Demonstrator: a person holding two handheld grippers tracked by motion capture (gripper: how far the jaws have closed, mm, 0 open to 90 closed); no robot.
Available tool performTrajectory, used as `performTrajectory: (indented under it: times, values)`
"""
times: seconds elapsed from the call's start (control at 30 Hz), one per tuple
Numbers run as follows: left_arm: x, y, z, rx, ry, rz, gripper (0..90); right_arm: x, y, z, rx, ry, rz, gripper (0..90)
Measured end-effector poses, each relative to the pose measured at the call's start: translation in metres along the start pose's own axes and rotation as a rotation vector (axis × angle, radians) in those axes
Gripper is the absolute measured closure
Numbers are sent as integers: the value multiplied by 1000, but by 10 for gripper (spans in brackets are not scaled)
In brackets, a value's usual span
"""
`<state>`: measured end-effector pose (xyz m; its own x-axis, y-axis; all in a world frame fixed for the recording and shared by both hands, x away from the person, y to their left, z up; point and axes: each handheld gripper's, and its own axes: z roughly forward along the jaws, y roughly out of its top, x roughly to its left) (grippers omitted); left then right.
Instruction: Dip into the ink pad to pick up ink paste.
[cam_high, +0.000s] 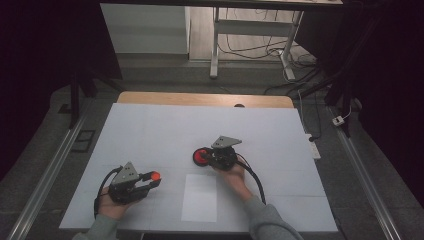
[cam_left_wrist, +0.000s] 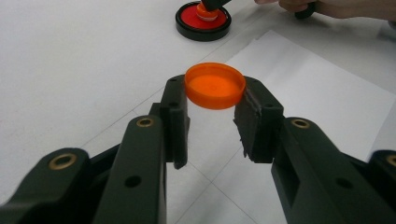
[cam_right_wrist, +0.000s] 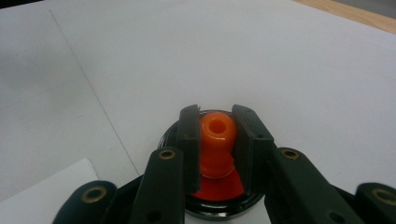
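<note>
Left gripper (cam_left_wrist: 215, 109) clamps the light, rigid cap (cam_left_wrist: 215, 85) by its rim; right gripper (cam_right_wrist: 217, 135) clamps the bottle's (cam_right_wrist: 215, 179) stiff spout (cam_right_wrist: 217, 128).

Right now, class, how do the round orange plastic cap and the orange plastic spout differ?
The round orange plastic cap is flat, wide and shallow; the orange plastic spout is a narrow upright neck with a hole. The cap is held off the table; the spout stands on a red-and-black disc. Both are gripped between black jaws.

- between the left gripper (cam_high: 150, 181) and the right gripper (cam_high: 206, 157) the white table (cam_high: 150, 130) lies open, with just a flat paper sheet (cam_high: 200, 197).
- the black-rimmed red dish (cam_high: 201, 156) blocks low passage at the right gripper.
</note>
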<state>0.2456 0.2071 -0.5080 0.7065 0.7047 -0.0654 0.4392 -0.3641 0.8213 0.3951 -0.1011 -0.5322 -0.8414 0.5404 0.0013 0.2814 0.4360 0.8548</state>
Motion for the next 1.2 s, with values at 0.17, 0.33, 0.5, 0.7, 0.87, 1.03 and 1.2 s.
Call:
performTrajectory:
  times: [0.17, 0.33, 0.5, 0.7, 0.87, 1.03, 1.2]
  values:
    - [1, 0, 1, 5, 0, -1, 655, -1, 1, 0, 0, 2, 8, 728]
    - [3, 0, 1, 3, 1, -4, 655, -3, 12, -15, -120, 1, 67, 727]
    - [3, 0, 1, 3, 0, -1, 655, -1, 21, -25, -155, 4, 49, 727]
    - [3, 0, 0, 2, 1, -3, 655, -2, 21, -18, -124, 13, 37, 727]
    - [3, 0, 1, 4, -1, -3, 655, -5, 18, -9, -88, 10, 35, 727]
    - [4, -1, 1, 5, -4, -2, 655, -7, 17, -4, -62, 10, 33, 727]
    - [3, -1, 1, 5, -5, -2, 655, -7, 16, 1, -49, -3, 26, 727]
